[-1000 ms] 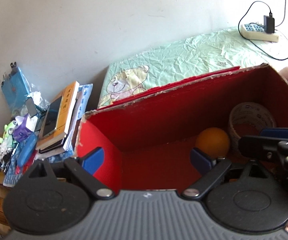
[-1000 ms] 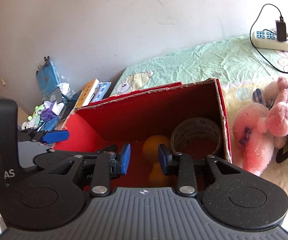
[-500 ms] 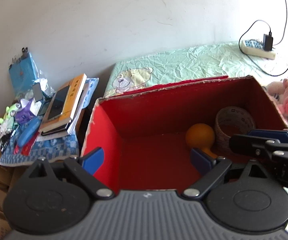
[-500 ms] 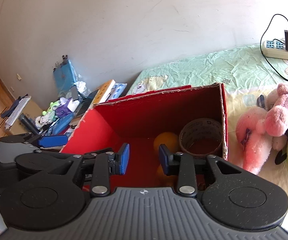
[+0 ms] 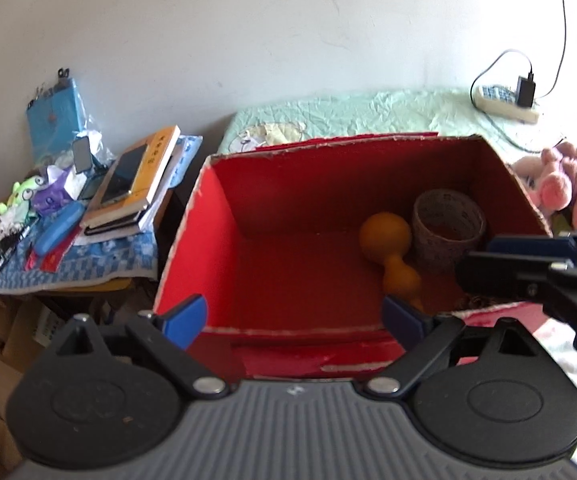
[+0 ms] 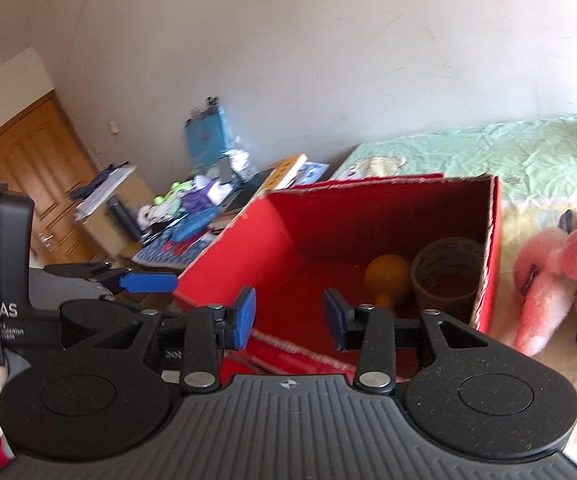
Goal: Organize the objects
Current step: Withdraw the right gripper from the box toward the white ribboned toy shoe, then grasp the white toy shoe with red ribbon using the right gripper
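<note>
One red box (image 5: 216, 240), one orange gourd toy (image 5: 392, 252), one tape roll (image 5: 448, 224), one pink plush (image 6: 552, 280), two grippers.

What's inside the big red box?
Inside the red box lie an orange gourd-shaped toy and a roll of tape, side by side in the far right corner. The near right corner is hidden behind a tool.

Bright daylight from the right, slight motion blur, fisheye bending and dark vignette at the corners.

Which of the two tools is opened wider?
The left tool: its blue pads stand far apart, while the right tool keeps a narrower gap.
</note>
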Available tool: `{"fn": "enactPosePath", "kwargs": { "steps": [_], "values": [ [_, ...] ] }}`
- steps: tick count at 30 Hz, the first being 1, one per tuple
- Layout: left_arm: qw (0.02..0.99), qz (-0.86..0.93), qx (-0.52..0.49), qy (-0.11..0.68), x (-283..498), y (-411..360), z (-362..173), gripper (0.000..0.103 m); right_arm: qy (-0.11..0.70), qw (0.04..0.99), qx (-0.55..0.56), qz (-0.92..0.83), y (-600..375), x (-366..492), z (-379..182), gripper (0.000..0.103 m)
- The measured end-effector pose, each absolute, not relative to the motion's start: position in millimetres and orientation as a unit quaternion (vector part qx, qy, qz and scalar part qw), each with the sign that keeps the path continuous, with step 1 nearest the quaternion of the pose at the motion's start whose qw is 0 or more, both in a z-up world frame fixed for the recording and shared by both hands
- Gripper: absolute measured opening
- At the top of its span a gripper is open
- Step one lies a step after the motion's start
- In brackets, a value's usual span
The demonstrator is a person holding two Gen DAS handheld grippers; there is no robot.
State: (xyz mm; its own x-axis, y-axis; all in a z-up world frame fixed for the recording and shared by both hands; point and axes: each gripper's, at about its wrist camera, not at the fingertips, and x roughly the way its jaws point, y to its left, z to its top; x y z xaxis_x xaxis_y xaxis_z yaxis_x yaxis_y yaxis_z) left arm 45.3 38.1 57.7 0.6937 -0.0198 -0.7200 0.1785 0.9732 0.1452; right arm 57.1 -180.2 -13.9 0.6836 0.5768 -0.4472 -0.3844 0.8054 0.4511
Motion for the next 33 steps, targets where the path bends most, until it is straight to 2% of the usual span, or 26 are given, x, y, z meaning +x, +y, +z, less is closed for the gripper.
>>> {"fn": "enactPosePath", "kwargs": {
  "steps": [5, 7, 21, 33],
  "values": [
    [0.913, -0.083, 0.07, 0.393, 25, 46, 52, 0.095, 0.298, 0.891, 0.173, 0.294, -183, 48, -20, 0.039],
    [0.911, -0.101, 0.059, 0.396, 17, 46, 47, 0.102, 0.302, 0.889, 0.173, 0.299, -184, 45, -23, 0.039],
    [0.861, -0.197, 0.007, 0.469, -13, 24, 7, 0.102, 0.399, 0.846, 0.214, 0.28, -183, 46, -62, 0.039],
    [0.848, -0.199, 0.019, 0.491, -17, 7, -21, 0.101, 0.477, 0.789, 0.265, 0.282, -178, 51, -86, 0.039]
  ]
}}
